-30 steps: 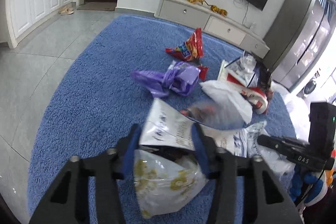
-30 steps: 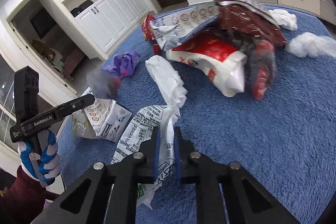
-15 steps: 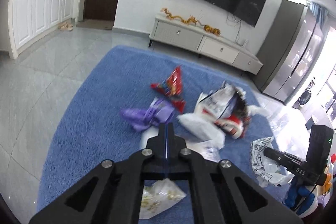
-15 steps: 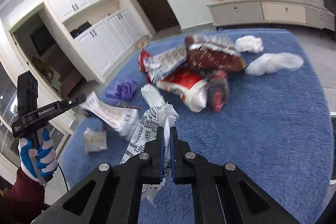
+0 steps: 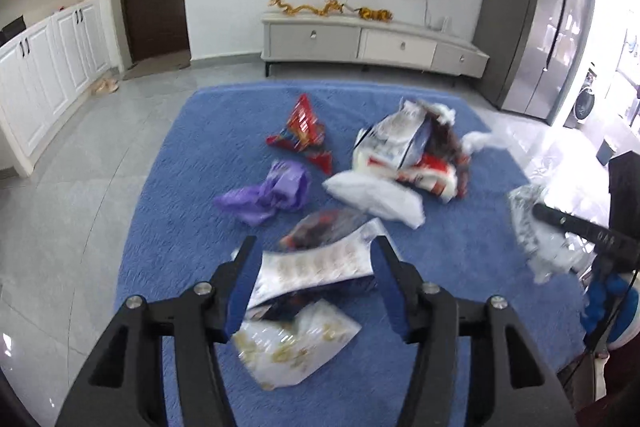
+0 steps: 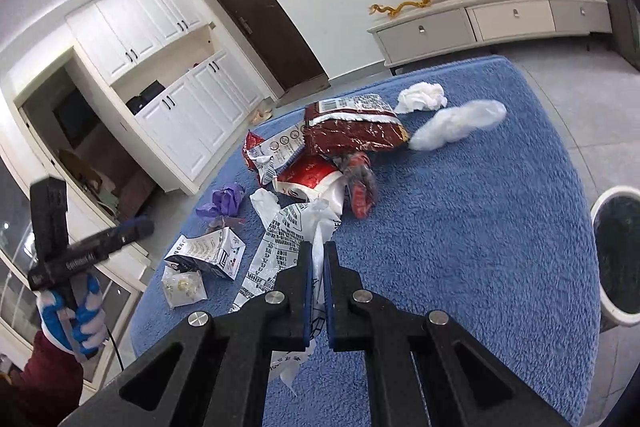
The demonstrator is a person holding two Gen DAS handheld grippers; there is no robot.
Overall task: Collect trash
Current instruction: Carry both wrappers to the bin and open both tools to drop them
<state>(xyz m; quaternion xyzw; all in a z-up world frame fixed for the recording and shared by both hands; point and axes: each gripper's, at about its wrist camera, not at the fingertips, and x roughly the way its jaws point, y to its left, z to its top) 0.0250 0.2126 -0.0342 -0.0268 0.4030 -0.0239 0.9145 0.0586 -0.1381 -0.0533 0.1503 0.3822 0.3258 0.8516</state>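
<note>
Blue rug [image 5: 192, 163] is carrying scattered wrappers. Left tool [image 5: 312, 259] is gaping wide over a silver packet [image 5: 316, 267]. Right tool [image 6: 314, 267] is pinching a printed plastic bag [image 6: 288, 231].

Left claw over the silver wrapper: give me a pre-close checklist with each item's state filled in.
1. Left claw open: ok.
2. Silver wrapper between its fingers: ok.
3. Wrapper lying free: not ok, it overlaps the white-and-yellow bag.
4. Height above the blue rug right for gripping: cannot tell.
5. Right claw shut on the printed white bag: ok.
6. Bin within reach: cannot tell.
</note>
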